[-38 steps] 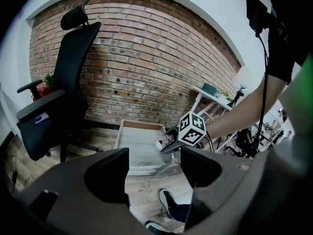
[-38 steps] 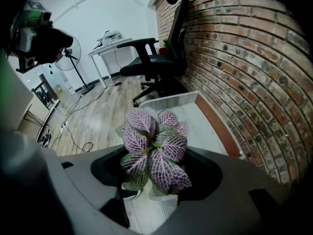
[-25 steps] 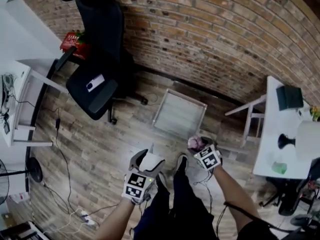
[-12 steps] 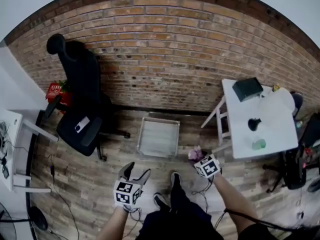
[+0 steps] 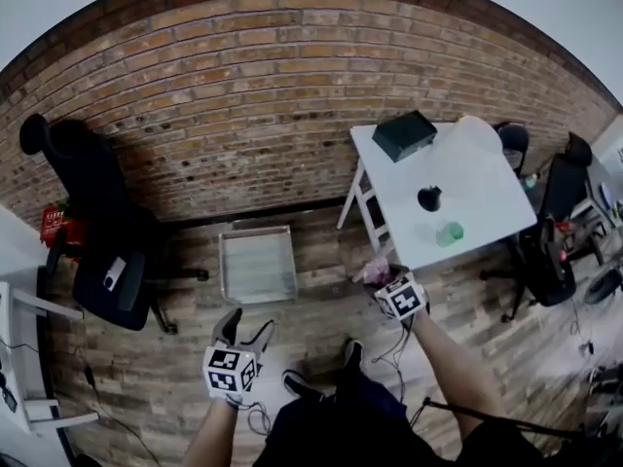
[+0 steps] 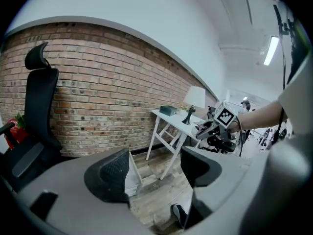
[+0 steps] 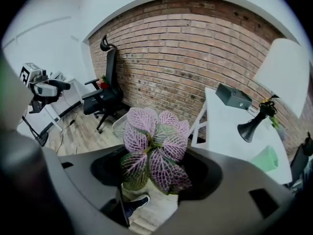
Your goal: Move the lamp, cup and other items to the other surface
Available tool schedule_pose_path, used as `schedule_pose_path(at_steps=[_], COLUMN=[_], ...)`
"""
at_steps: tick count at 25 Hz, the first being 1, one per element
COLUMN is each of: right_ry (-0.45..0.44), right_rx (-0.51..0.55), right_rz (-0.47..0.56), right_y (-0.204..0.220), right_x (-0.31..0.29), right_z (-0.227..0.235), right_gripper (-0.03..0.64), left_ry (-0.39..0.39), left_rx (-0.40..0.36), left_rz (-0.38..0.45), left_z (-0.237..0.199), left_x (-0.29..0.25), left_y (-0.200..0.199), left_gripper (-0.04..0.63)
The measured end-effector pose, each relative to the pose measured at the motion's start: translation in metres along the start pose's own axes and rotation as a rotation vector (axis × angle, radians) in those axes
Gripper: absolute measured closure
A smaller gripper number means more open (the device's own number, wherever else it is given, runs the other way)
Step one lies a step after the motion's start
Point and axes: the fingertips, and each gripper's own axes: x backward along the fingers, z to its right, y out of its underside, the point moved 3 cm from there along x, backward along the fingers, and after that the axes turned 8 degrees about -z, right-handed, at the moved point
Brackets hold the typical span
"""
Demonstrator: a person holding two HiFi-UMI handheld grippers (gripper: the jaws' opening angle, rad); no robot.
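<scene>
since a second ago the view has swung round: the white table [image 5: 482, 197] has come from the right edge toward the middle, and the black office chair [image 5: 102, 261] has slid to the far left. the right tool [image 5: 387, 278] is clenched on a small plant [image 5: 375, 272] with pink-veined leaves, as it was before. it now hangs just beside the table's near corner, over the wooden floor [image 5: 175, 358]. the left tool [image 5: 245, 331] is released as before, its jaws apart with nothing between them, low on the left above the floor.

on the table stands the lamp [image 5: 429, 198], with a green cup [image 5: 449, 233] near its base. a dark box [image 5: 404, 135] sits at the far end by the brick wall [image 5: 243, 95]. a wire tray [image 5: 258, 266] lies on the floor between the chair and the table. the table's near edge lies between the plant and the lamp and cup.
</scene>
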Motion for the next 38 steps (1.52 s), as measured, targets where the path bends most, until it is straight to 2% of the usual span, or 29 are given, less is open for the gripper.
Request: schedule_pose_path(at_steps=[5,16,24,30,38], right_ry=[0.018,0.040,0.027,0.002,-0.017], right_rx=[-0.017,-0.085,-0.201,-0.229,-0.247], right_rz=[0.019,-0.013,-0.051,-0.056,-0.074], right_y=[0.014,0.037,0.051,0.044,0.043], right_x=[0.012,-0.007,-0.034,-0.052,-0.074], right_z=[0.039,0.131,0.193,0.215,0.218], right_gripper=[0.319,0.319,0.318,0.316,0.314], left_ry=[-0.009,-0.033,-0.070,-0.099,-0.117], left_rx=[-0.023,-0.005,0.021,0.044,0.057], left_rz=[0.006,-0.037,-0.054,-0.065,-0.072], left_z=[0.020,0.055,0.071,0.079,0.081], left_x=[-0.019,-0.064,-0.086,-0.099,-0.104], left_y=[-0.022,-0.033,-0.042,-0.046,-0.046], left_gripper=[0.270,0.270,0.270,0.270,0.270])
